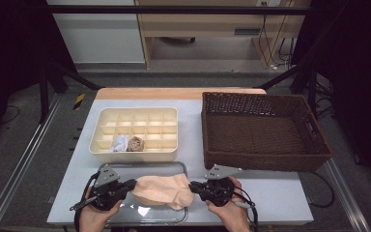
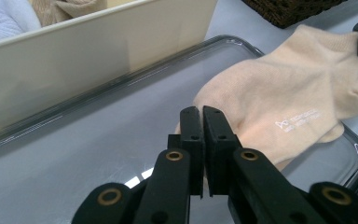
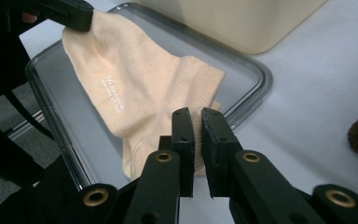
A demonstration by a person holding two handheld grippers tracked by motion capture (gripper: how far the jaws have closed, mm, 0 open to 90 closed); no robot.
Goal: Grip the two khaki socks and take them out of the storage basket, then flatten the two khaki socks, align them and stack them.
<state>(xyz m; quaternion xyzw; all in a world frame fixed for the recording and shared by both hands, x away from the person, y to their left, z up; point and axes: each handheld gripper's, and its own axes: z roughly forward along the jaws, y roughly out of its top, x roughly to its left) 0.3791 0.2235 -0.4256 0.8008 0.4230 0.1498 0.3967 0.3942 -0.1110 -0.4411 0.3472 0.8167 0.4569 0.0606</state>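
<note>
1. Stretching between your two grippers, the peach ankle sock [image 1: 162,189] shows small white lettering and a ribbed cuff.
2. It hangs over the clear tray [image 1: 174,166].
3. Your left gripper [image 2: 201,114] pinches one end; your right gripper [image 3: 196,116] pinches the other.

I see a pale grey table [image 1: 280,193] with a strip of light wood along its far edge. Three things lie directly on it. At the far left sits a cream divided box [image 1: 134,133], and just in front of it, at the near edge, a clear shallow tray [image 1: 147,212]; in the left gripper view the box wall stands close behind the tray's rim. On the right a dark brown wicker basket [image 1: 263,130] stands apart from the box, a band of bare table between them.
</note>
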